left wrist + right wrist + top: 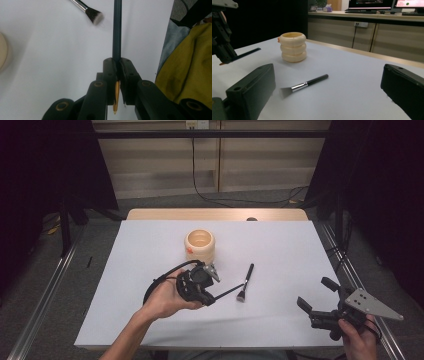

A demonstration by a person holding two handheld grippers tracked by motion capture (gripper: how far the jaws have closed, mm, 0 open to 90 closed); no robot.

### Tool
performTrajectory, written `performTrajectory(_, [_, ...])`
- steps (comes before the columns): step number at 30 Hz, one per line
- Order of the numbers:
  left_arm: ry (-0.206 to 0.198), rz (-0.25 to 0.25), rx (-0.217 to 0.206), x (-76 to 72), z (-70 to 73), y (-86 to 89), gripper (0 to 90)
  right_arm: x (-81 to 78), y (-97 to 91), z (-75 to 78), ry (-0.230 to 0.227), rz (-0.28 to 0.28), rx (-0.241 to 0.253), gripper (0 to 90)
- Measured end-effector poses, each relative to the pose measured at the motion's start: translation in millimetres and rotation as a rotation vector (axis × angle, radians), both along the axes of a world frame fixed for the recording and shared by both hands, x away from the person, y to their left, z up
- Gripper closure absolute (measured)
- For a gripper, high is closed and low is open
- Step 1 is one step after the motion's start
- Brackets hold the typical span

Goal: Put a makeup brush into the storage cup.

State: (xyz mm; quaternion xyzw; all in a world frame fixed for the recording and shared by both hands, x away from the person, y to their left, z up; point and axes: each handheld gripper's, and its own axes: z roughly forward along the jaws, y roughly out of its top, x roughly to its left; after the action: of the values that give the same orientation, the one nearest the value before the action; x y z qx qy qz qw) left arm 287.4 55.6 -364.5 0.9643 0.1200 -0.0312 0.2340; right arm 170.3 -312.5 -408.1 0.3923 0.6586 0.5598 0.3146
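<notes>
My left gripper (210, 298) (116, 61) is shut on a dark teal pencil (229, 292) (116, 30). The shaft sticks out past the jaws toward the brush, and its sharpened wooden tip shows behind them. A black-handled makeup brush (246, 281) (87, 10) (304, 85) lies flat on the white table sheet (280, 250), just right of that gripper. A cream ribbed cup (200, 245) (293, 47) stands upright behind it. My right gripper (316, 294) (328, 75) is open and holds nothing, low over the sheet's front right corner, facing the brush and cup.
The white sheet covers a wooden table whose far edge (215, 214) shows. Metal rails (50, 285) run along both sides, and black curtains hang at left and right. Cables lie on the floor behind. A yellow garment (190, 67) sits at the near edge.
</notes>
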Motion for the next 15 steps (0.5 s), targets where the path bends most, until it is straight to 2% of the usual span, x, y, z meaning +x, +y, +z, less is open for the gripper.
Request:
performTrajectory(2, [-0.001, -0.006, 0.006, -0.9, -0.4, 0.3, 83.9, 4.1, 4.5, 6.2, -0.009, 0.015, 0.005, 0.0])
performTrajectory(5, [-0.001, -0.005, -0.006, -0.9, -1.2, 1.7, 83.9, 12.7, 13.5, 11.9, -0.021, 0.044, 0.007, 0.0])
performTrajectory(10, [-0.001, -0.007, -0.007, -0.9, -2.9, 4.3, 83.9, 27.2, 26.9, 15.9, -0.01, 0.096, -0.002, 0.0])
performTrajectory(13, [-0.001, -0.014, -0.004, -0.9, -2.8, 5.6, 83.9, 34.7, 30.3, 22.0, -0.024, 0.108, -0.001, 0.0])
performTrajectory(15, [0.004, -0.009, -0.007, -1.9, -3.7, 5.1, 83.9, 38.0, 31.5, 28.7, -0.005, 0.128, -0.004, 0.0])
